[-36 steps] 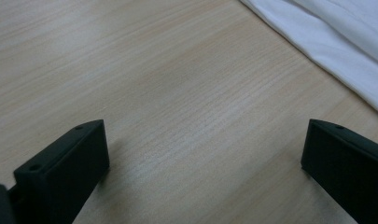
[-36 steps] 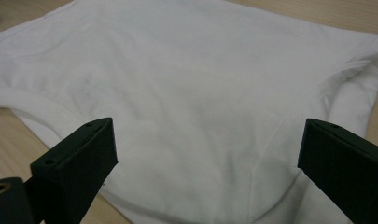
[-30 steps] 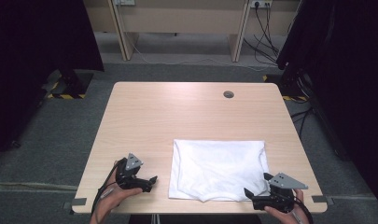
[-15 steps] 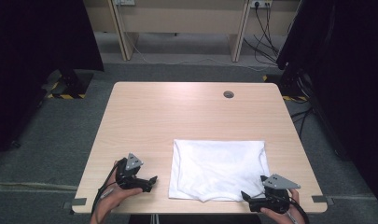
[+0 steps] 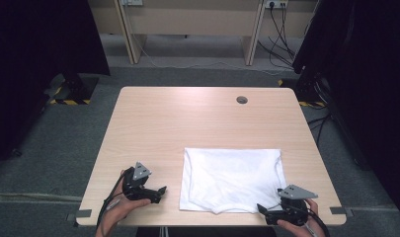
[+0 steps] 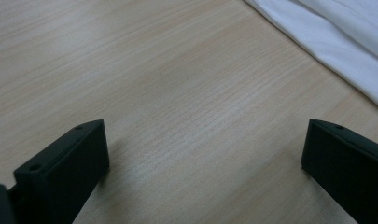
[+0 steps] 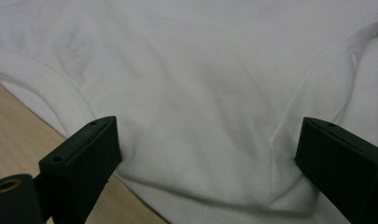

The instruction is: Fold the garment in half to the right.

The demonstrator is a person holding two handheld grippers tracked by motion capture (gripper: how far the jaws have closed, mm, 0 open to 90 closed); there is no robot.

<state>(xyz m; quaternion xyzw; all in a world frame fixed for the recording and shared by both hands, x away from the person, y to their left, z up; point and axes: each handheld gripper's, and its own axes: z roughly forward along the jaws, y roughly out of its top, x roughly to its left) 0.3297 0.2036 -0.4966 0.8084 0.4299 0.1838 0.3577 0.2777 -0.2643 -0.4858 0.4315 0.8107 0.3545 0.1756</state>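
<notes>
A folded white garment (image 5: 232,178) lies flat on the near right part of the wooden table (image 5: 187,118). My right gripper (image 5: 262,210) rests at the garment's near right corner, open, its jaws wide apart over the white cloth (image 7: 200,107). My left gripper (image 5: 160,191) sits on bare wood to the left of the garment, open, with nothing between its jaws. In the left gripper view the garment's edge (image 6: 336,42) crosses the upper right corner.
A round cable hole (image 5: 242,99) sits near the table's far edge. Dark curtains hang at both sides. Desk legs and cables stand on the grey floor behind the table.
My right gripper has slid a little left and nearer along the table's front edge, onto the garment's near corner. The left gripper has stayed put.
</notes>
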